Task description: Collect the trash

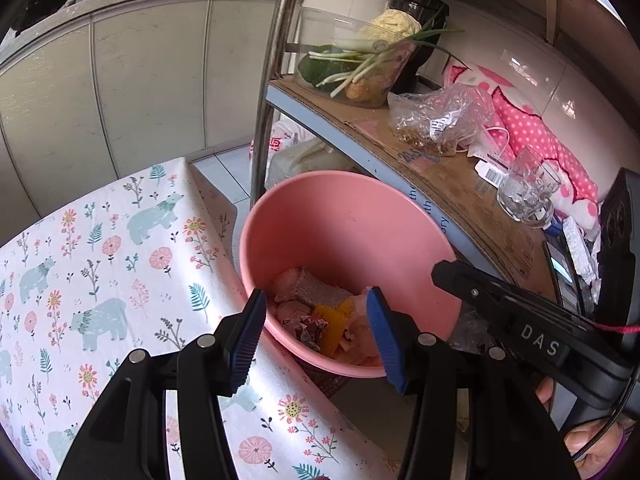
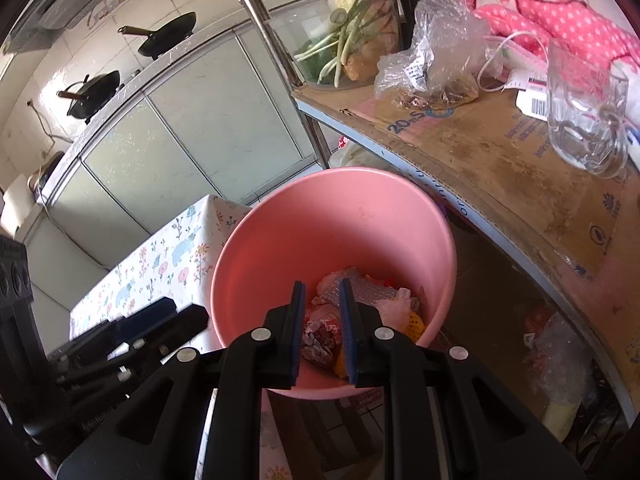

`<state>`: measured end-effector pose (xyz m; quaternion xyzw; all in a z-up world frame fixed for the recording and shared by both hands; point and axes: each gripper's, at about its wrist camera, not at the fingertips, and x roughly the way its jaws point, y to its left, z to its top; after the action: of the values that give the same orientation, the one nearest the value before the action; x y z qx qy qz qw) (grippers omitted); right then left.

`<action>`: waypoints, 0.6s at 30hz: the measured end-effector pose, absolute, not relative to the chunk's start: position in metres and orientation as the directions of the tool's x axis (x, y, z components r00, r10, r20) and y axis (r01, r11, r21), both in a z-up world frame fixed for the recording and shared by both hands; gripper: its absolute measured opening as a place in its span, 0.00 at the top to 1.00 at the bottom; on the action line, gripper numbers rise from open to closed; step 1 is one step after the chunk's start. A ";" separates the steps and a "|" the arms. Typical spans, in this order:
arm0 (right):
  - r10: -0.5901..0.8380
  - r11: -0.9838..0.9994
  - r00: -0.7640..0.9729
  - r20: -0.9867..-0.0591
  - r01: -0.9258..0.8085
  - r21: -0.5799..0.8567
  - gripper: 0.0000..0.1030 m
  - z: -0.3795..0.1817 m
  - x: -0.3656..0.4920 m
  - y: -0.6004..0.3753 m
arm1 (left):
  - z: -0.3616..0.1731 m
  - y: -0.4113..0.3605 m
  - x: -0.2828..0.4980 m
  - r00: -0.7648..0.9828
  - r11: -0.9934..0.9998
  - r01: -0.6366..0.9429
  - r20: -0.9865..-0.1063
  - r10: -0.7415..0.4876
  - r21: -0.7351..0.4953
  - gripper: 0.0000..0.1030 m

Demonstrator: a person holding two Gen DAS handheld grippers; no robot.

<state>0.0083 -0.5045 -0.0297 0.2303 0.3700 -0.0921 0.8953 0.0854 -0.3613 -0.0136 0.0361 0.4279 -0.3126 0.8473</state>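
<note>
Pink bin [image 2: 332, 232] beside the table's [image 1: 120, 248] far corner, scraps [image 2: 360, 312] piled inside. Left gripper [image 1: 316, 332] wide open and empty above the near rim; right gripper [image 2: 322, 332] nearly closed, empty too. Best lifted clear without knocking the rim.

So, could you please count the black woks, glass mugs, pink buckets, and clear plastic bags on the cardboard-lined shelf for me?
black woks: 2
glass mug: 1
pink bucket: 1
clear plastic bag on the cardboard-lined shelf: 1
Total: 5
</note>
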 end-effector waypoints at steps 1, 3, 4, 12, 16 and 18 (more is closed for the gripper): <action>0.010 0.879 0.712 -0.702 0.329 0.345 0.75 -0.030 0.006 -0.503 | -0.013 -0.359 0.085 0.446 0.807 0.555 -0.747 -0.494 -0.202 0.50; 0.014 0.884 0.718 -0.696 0.316 0.344 0.68 -0.029 0.002 -0.499 | -0.011 -0.357 0.084 0.463 0.820 0.542 -0.748 -0.476 -0.186 0.50; 0.016 0.889 0.720 -0.693 0.307 0.339 0.66 -0.029 0.000 -0.496 | -0.010 -0.355 0.083 0.468 0.824 0.536 -0.748 -0.471 -0.184 0.50; -0.084 0.948 0.723 -0.685 0.270 0.168 0.54 -0.017 -0.018 -0.462 | 0.000 -0.343 0.071 0.495 0.832 0.525 -0.731 -0.470 -0.179 0.50; -0.116 0.960 0.739 -0.664 0.256 0.117 0.52 -0.010 -0.033 -0.448 | 0.008 -0.338 0.058 0.517 0.834 0.531 -0.721 -0.461 -0.153 0.50; -0.119 0.960 0.741 -0.661 0.256 0.114 0.51 -0.009 -0.038 -0.445 | 0.013 -0.335 0.052 0.533 0.836 0.531 -0.712 -0.458 -0.140 0.50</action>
<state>-0.0384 -0.4445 -0.0089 0.0989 0.3454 -0.1012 0.9277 0.0522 -0.3352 0.0129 0.0465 0.3919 -0.2829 0.8742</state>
